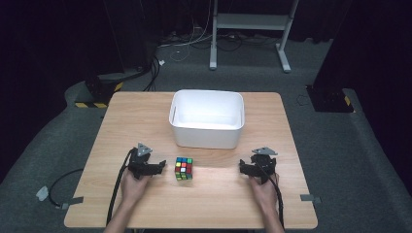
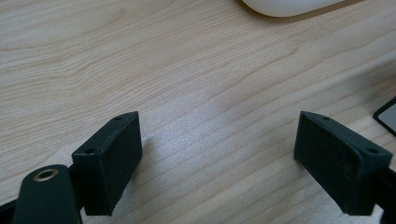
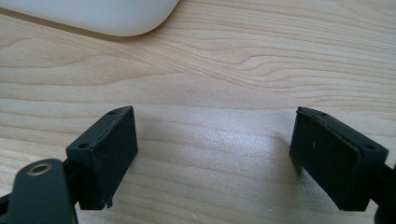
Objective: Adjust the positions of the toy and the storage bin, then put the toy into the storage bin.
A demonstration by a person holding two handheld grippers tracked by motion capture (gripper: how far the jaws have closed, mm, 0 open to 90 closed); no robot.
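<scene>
Wooden bench [image 1: 145, 121], 2 handheld claws low at the near side, 1 per hand.

Left claw [image 1: 156, 169]: jaws spread wide, nothing between them. In the left gripper view just bare wood grain in the gap, pads [image 2: 109, 163] resting on or just above the bench surface, can't tell which. Left hand [image 1: 132, 186] wraps the body, cable [image 1: 116, 187] trails back off the near edge.

Right claw [image 1: 243, 167]: same state, jaws spread wide, nothing pinched. The right gripper view has bare bench between the pads [image 3: 105, 156]. Right hand [image 1: 265, 191] behind it, grey three-cornered plate [image 1: 265, 151] on top.

Puzzle cube [image 1: 183, 168]: multicoloured 3x3, sits flat on the bench between the 2 claws, just beside the left claw's tips, well apart from the right one. Not touched by either. A dark corner at the right edge of the left gripper view could be the cube, can't confirm.

White bin [image 1: 207, 137]: open-top, rounded corners, looks empty, stands past the cube toward the far side of the bench, roughly centred. Its rounded base edge shows at the top of both gripper views.
</scene>
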